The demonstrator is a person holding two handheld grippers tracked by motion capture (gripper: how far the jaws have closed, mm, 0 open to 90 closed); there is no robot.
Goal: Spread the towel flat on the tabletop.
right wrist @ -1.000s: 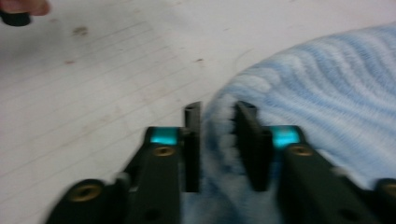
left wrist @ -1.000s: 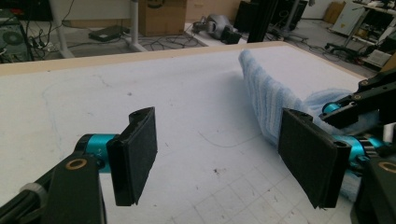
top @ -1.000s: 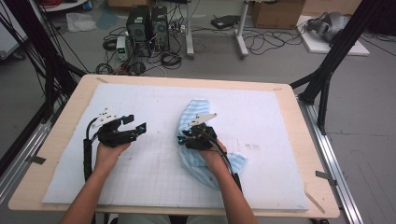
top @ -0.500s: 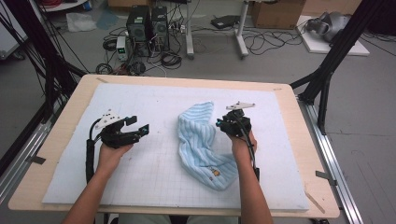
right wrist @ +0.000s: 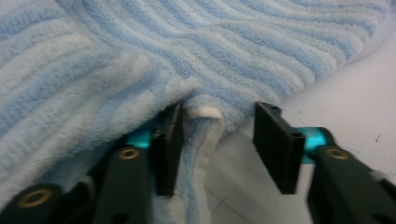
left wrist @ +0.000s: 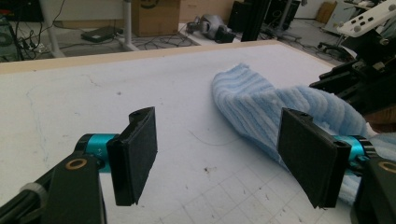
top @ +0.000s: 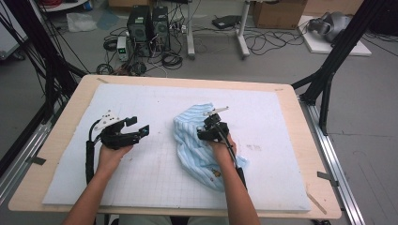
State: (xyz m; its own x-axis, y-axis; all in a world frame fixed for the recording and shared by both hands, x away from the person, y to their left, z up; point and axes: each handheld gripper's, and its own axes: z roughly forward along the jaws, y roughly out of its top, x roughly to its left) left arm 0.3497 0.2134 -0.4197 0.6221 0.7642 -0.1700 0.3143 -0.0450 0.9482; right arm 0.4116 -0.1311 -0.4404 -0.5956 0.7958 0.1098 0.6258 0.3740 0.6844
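A light blue striped towel point(top: 195, 143) lies crumpled on the white mat point(top: 155, 101), right of centre. My right gripper point(top: 205, 132) sits low on the towel's upper right part. In the right gripper view a folded edge of the towel point(right wrist: 201, 116) stands between the jaws of my right gripper point(right wrist: 217, 140). The left pad touches it and the right pad stands clear; the jaws have just been opening a little. My left gripper point(top: 140, 125) hovers open over bare mat, left of the towel point(left wrist: 252, 100), with nothing between the jaws of my left gripper point(left wrist: 217, 149).
The mat covers a wooden table point(top: 307, 154) with a bare rim all round. Black frame posts point(top: 328, 70) stand at the table's right and left sides. Computers and cables point(top: 150, 28) lie on the floor beyond the far edge.
The right gripper went right, off the towel, then came back left and down onto its right edge. The towel now lies more bunched. The left gripper has stayed put.
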